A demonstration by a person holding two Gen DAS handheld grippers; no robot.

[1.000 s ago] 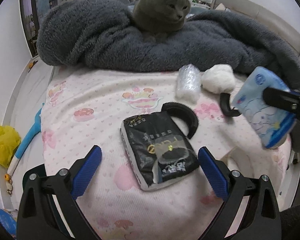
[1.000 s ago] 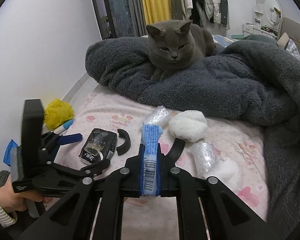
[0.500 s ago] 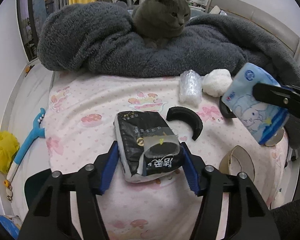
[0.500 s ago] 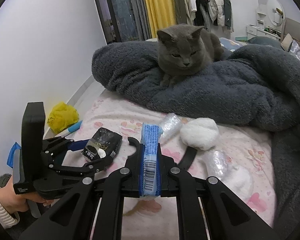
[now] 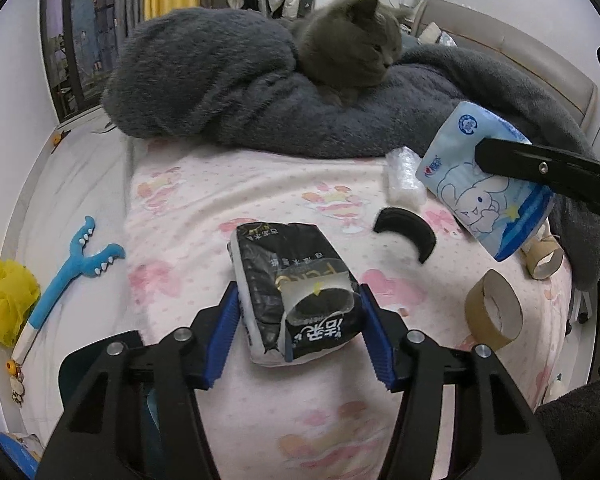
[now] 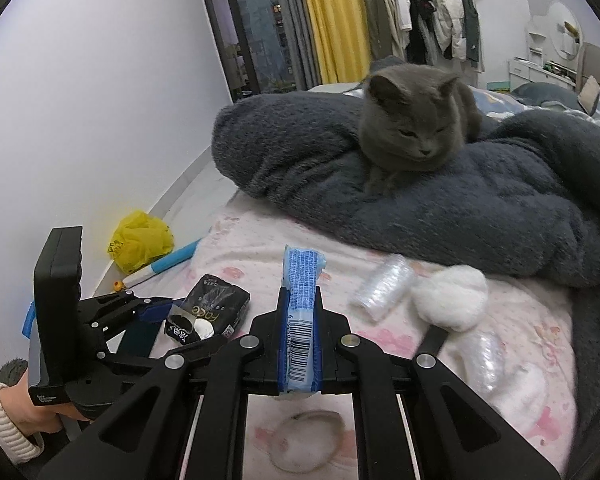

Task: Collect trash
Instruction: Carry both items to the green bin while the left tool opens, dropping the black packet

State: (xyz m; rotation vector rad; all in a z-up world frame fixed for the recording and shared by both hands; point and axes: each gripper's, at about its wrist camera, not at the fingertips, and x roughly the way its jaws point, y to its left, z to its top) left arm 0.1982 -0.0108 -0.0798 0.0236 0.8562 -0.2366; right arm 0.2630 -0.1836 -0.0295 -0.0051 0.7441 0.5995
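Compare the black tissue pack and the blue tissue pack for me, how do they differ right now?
The black tissue pack is dark with pale lettering; the blue tissue pack is light blue with a cartoon rabbit. The black tissue pack sits between the left gripper's pads, flat side up; the blue tissue pack is clamped edge-on in the right gripper. Both are soft plastic-wrapped packs, each gripped.

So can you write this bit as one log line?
left gripper: closed on black tissue pack | right gripper: holding blue tissue pack | both lifted
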